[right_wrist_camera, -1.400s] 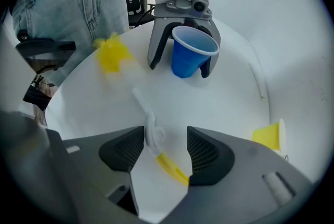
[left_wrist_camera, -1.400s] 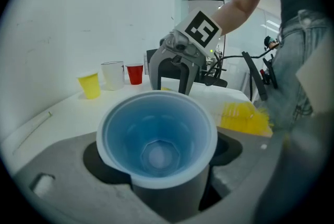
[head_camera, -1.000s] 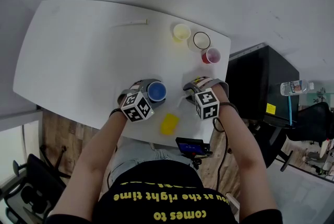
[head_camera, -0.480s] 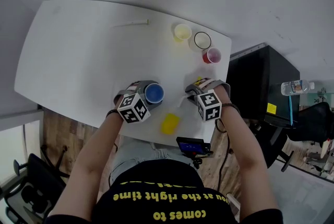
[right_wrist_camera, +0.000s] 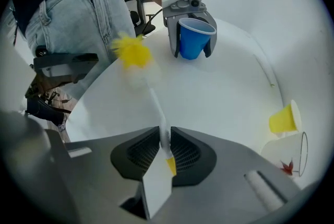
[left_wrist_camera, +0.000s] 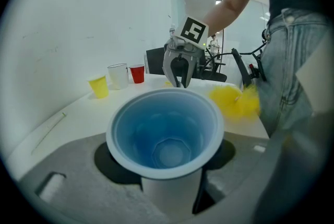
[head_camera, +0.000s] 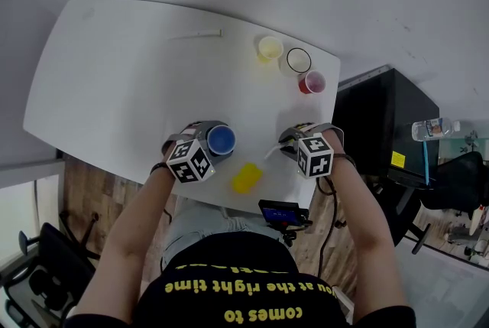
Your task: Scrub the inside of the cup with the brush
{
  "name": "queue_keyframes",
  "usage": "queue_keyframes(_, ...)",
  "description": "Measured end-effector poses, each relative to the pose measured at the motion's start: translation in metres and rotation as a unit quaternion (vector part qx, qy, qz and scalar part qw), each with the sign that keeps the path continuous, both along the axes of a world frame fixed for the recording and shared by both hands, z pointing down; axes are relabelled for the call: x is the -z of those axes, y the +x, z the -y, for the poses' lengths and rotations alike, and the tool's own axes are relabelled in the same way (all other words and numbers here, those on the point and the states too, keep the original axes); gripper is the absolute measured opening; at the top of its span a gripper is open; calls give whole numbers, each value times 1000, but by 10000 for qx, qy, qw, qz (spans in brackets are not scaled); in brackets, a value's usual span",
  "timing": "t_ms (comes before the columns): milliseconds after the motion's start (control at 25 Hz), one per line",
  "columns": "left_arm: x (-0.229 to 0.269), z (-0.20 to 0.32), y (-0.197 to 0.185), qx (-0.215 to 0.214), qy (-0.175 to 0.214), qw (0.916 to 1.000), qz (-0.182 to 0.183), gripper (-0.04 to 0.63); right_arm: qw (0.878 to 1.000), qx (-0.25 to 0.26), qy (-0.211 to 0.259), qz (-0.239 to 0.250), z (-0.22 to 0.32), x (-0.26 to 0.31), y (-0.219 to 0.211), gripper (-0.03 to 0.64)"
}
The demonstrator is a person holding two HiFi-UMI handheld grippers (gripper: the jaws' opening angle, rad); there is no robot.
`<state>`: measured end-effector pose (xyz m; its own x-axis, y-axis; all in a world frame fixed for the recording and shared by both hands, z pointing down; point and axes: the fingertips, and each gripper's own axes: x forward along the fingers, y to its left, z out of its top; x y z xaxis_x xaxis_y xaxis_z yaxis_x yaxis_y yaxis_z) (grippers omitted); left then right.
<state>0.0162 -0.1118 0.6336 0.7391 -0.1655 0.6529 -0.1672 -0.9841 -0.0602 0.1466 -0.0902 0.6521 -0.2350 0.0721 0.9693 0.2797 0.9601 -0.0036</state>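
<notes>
**Blue cup (left_wrist_camera: 166, 134) gripped on the left, brush (right_wrist_camera: 133, 51) pinched on the right**

The left gripper (head_camera: 206, 134) clamps the blue cup by its sides, upright with its mouth facing up, close to the near edge of the white table (head_camera: 114, 82). The right gripper (right_wrist_camera: 164, 140) has just been closing its jaws, and they now pinch the brush's thin white handle. The yellow bristle head sits low over the table between the two grippers, outside the cup. Near the far right edge, a yellow cup (head_camera: 268, 48), a white cup (head_camera: 297, 59) and a red cup (head_camera: 312, 81) stand close together.
</notes>
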Motion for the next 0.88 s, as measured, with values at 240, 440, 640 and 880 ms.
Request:
queue_keyframes(240,-4,-1,-15,58,97,9997,231,301,9995,-283,-132,-37,-7,3,4,48)
queue_keyframes(440,-5,2,-27,142,123,9989,437,301,9990,-429,-126,50,-12,11,7,46)
queue_keyframes(640,-5,3,-39,185,114,9977,647,295,9988,-490,-63,32,-17,21,14,44)
queue_keyframes(880,1,1,-43,204,91,9968,762,290,9974,-694,135,104,-17,40,18,44)
